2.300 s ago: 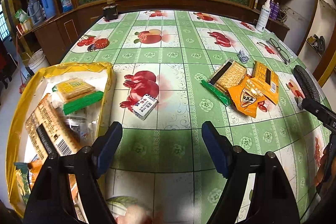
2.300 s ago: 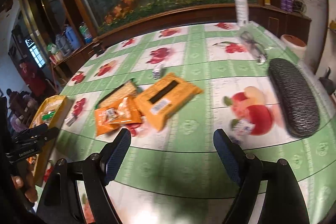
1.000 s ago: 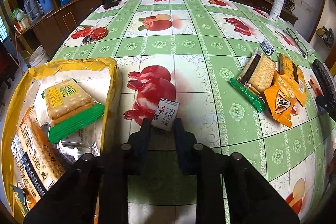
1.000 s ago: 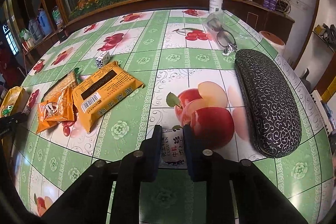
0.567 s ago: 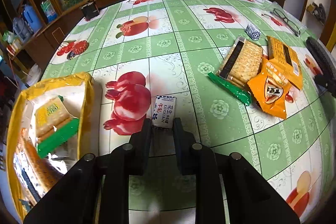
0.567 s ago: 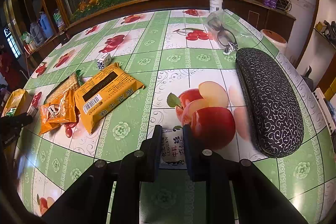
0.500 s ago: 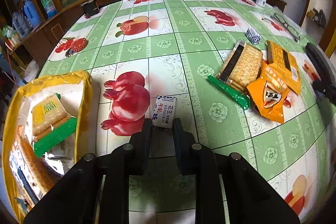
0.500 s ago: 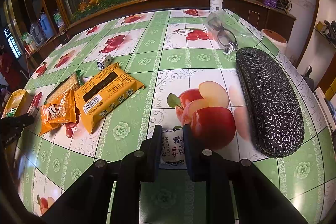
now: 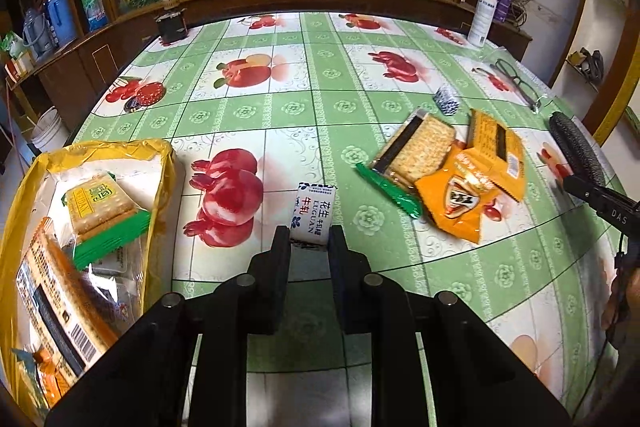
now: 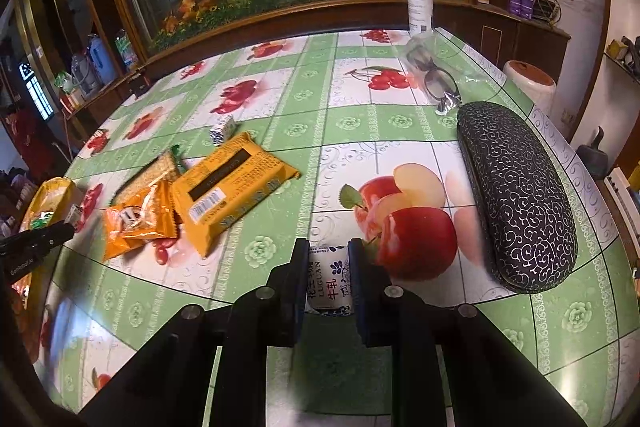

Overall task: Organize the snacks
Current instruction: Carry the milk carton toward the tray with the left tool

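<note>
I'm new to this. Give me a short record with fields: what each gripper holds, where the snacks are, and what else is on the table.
left gripper: shut on a small white nougat packet with blue print
right gripper: shut on a second small white nougat packet
yellow plastic bag: at left, holds cracker packs
loose snacks: clear cracker pack, small orange pouch, flat orange packet
other: black patterned glasses case, eyeglasses

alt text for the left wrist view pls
The left gripper is shut on a small white candy packet above a fruit-print tablecloth. A yellow bag of snacks sits left; cracker packs lie right.
</note>
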A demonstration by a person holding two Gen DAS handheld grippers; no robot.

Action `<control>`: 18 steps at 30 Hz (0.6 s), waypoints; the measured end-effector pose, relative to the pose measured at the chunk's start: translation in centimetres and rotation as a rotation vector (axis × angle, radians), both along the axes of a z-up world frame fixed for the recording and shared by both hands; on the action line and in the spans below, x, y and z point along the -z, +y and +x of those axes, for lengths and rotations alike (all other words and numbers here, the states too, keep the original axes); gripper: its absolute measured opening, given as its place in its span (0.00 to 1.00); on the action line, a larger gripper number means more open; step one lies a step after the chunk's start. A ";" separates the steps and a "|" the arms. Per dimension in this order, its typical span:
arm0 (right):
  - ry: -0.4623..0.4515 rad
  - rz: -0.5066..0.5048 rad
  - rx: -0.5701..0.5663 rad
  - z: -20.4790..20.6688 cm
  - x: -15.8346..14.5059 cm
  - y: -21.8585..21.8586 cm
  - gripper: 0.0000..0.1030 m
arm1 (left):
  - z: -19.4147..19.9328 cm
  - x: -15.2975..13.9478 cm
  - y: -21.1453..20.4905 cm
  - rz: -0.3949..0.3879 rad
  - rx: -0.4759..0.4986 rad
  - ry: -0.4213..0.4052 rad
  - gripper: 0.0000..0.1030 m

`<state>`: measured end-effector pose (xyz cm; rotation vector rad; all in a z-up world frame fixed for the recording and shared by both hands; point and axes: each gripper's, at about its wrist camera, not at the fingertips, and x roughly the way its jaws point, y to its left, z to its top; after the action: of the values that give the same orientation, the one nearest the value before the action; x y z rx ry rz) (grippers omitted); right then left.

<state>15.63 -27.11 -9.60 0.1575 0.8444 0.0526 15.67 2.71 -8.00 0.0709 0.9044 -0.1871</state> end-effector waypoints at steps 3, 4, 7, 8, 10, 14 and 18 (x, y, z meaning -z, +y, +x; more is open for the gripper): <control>-0.014 0.020 -0.018 -0.9 -0.6 0.6 0.20 | -0.9 -0.4 -0.2 0.003 -0.002 -0.017 0.16; -0.015 0.033 -0.027 -1.2 -0.7 0.8 0.20 | -1.2 -0.6 -0.3 0.000 -0.001 -0.020 0.16; -0.027 0.047 -0.051 -2.1 -1.2 1.6 0.20 | -2.1 -1.0 -0.2 0.004 -0.012 -0.037 0.16; -0.029 0.049 -0.061 -2.3 -1.3 2.0 0.20 | -2.5 -1.1 -0.2 0.004 -0.016 -0.042 0.16; -0.035 0.060 -0.082 -2.8 -1.7 2.9 0.20 | -3.1 -1.4 0.1 0.003 -0.025 -0.052 0.16; -0.052 0.077 -0.126 -3.6 -2.6 4.6 0.20 | -4.2 -2.1 0.5 0.002 -0.040 -0.068 0.16; -0.073 0.088 -0.177 -4.3 -3.8 6.8 0.19 | -5.6 -3.0 1.5 0.016 -0.071 -0.099 0.16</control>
<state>11.32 -20.33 -5.84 0.1622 0.7813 0.2607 10.05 4.20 -4.96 0.0616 0.8086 -0.1090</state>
